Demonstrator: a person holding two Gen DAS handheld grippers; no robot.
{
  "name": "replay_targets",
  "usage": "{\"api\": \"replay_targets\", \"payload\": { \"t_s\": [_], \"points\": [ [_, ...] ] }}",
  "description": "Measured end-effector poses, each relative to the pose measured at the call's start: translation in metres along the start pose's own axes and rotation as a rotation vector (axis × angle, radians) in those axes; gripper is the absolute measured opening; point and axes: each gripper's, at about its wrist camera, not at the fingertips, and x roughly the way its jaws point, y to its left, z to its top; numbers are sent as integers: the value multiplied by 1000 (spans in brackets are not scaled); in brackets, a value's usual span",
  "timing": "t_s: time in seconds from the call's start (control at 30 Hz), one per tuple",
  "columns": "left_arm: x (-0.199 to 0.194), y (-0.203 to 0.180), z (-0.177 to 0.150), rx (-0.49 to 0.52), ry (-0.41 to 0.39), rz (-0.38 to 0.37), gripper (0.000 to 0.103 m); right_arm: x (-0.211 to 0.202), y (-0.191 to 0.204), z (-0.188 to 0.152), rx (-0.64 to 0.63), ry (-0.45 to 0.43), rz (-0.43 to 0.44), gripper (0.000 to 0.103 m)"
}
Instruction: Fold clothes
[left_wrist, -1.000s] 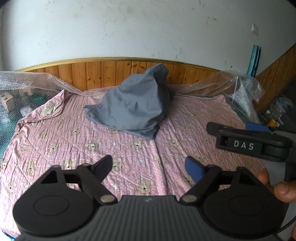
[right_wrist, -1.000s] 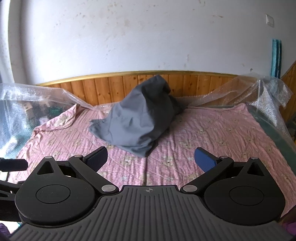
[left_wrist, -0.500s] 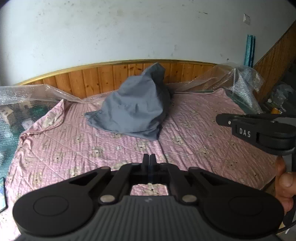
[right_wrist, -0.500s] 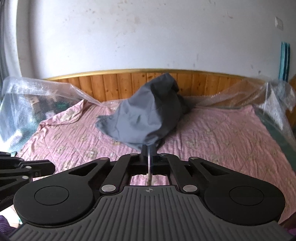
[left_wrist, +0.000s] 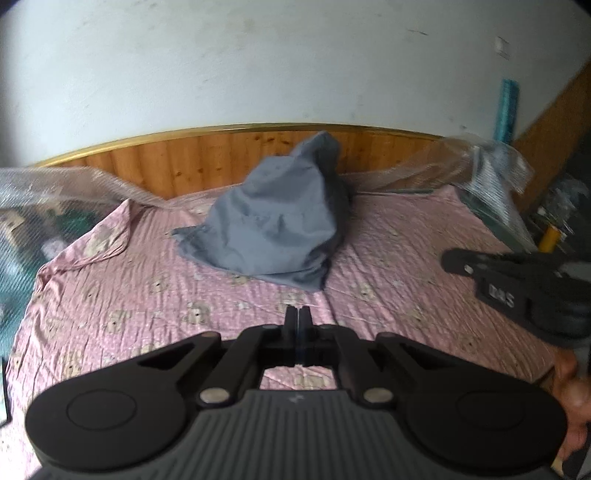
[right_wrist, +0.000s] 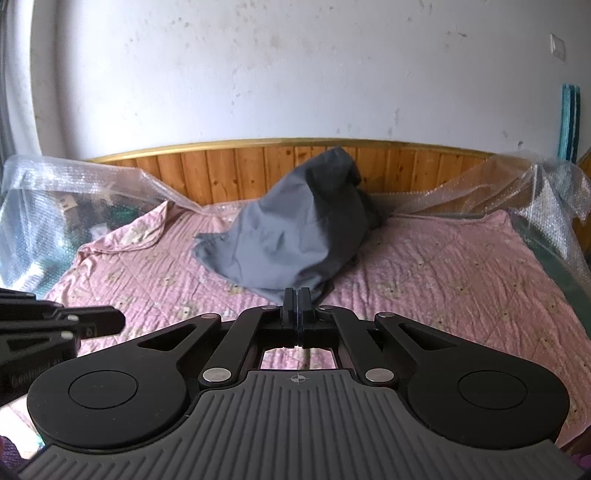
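A crumpled grey garment (left_wrist: 280, 225) (right_wrist: 291, 236) lies heaped at the far middle of the bed, its peak leaning on the wooden headboard (left_wrist: 207, 158) (right_wrist: 229, 170). My left gripper (left_wrist: 297, 314) is shut with nothing between its fingers, held over the pink sheet well short of the garment. My right gripper (right_wrist: 297, 295) is also shut and empty, hovering in front of the garment's near edge. Each gripper shows in the other's view: the right one (left_wrist: 517, 291) at the right, the left one (right_wrist: 59, 328) at the left.
A pink bear-print sheet (left_wrist: 406, 258) (right_wrist: 443, 273) covers the bed. Bubble wrap (left_wrist: 55, 192) (right_wrist: 546, 192) piles up along the left and right sides. A hand (left_wrist: 570, 387) holds the right gripper's handle. A teal board (right_wrist: 570, 122) leans on the wall at right.
Both grippers went from open a second ago to shut half a second ago, and remain shut. Both views have shifted slightly.
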Motion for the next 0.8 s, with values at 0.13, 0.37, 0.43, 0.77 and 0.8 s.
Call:
{"api": "replay_targets", "payload": {
  "t_s": [0.13,0.37,0.43,0.77,0.8],
  "points": [
    [16,17,14,-69,2,-22,101,13,-2,4,-5,15,-31,52],
    [77,42,40,-154,42,6,103,68,-45,6,75,3,-40,101],
    [98,50,49,-187,59,12,103,90,-59,8,99,23,-27,101],
    [228,85,104,-282,101,119,103,294,-61,74,64,89,121,101],
    [242,90,106,-303,110,138,103,325,-54,78,25,110,136,101]
  ]
}}
